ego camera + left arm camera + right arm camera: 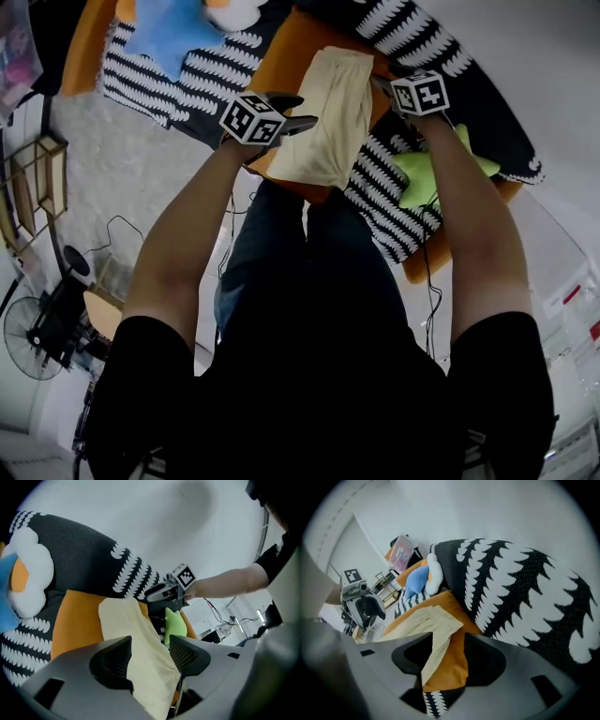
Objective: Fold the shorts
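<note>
Straight ahead of the person's knees, an orange cushion (289, 54) lies on a black-and-white patterned sofa cover (412, 37), its near edge at the front of the seat. Bare orange shows broadly on the left of the cushion and only as a thin strip on the right, so the roomier side is the left. A green cushion (427, 173) sits on the cover just off the right near corner, and a blue plush (173, 28) lies well apart at the far left. The shorts (333, 112) rest on the orange cushion as a long, narrow pale-yellow strip, already folded lengthwise, with the near end reaching almost to the cushion's front edge and a stitched hem visible at the far end. The left gripper (298, 111) hovers over the strip's left edge, its fingers spread wide and released; cloth shows in the gap, but no pad presses on it. The right gripper (380, 84) hangs at the far right corner, fingers likewise apart and grasping nothing, above the hem and the orange cushion.
</note>
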`<act>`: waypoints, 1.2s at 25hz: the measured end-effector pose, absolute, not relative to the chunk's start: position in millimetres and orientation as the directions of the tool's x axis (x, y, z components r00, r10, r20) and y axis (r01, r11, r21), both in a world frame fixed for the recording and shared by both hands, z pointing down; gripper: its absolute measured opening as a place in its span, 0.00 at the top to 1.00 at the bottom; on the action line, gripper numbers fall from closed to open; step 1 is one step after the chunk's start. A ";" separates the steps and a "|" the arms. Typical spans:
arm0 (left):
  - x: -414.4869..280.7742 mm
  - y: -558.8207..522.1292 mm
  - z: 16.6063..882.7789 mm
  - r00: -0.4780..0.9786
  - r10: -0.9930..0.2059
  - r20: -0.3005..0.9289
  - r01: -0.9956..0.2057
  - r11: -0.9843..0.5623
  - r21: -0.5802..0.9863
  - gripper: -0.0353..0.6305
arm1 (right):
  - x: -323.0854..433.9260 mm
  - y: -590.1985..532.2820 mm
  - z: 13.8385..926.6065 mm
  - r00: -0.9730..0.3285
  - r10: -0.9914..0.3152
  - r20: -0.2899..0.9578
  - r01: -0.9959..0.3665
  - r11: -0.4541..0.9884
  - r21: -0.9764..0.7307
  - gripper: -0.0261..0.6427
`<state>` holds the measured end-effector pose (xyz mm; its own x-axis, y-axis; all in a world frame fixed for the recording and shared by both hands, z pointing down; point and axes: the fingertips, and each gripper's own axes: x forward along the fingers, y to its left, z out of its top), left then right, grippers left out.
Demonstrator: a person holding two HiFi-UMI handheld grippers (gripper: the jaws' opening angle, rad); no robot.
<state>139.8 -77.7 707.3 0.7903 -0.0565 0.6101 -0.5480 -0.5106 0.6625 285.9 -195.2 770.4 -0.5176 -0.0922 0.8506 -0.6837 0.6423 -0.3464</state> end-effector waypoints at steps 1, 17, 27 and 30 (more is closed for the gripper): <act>137.9 -87.4 707.9 0.790 -0.061 0.610 -0.550 -0.508 0.663 0.54 | 285.4 -197.8 770.0 -0.518 -0.100 0.849 -0.696 0.626 -0.352 0.64; 118.2 -197.3 789.6 0.701 -0.148 0.697 -0.699 -0.336 0.631 0.53 | 256.7 -207.1 821.2 -0.578 -0.069 0.813 -0.757 0.417 -0.503 0.64; 147.1 -205.8 826.5 0.742 -0.087 0.664 -0.668 -0.010 0.745 0.58 | 256.4 -205.3 838.7 -0.558 -0.071 0.827 -0.775 0.402 -0.488 0.66; 151.3 -201.2 834.3 0.723 -0.061 0.688 -0.689 0.005 0.725 0.69 | 255.8 -204.2 836.8 -0.563 -0.067 0.824 -0.776 0.386 -0.499 0.68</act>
<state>151.3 -201.2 834.3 0.7233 -0.0608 0.6879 -0.6889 0.0052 0.7248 255.8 -204.2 836.8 -0.5626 -0.0669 0.8240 -0.7763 0.3857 -0.4986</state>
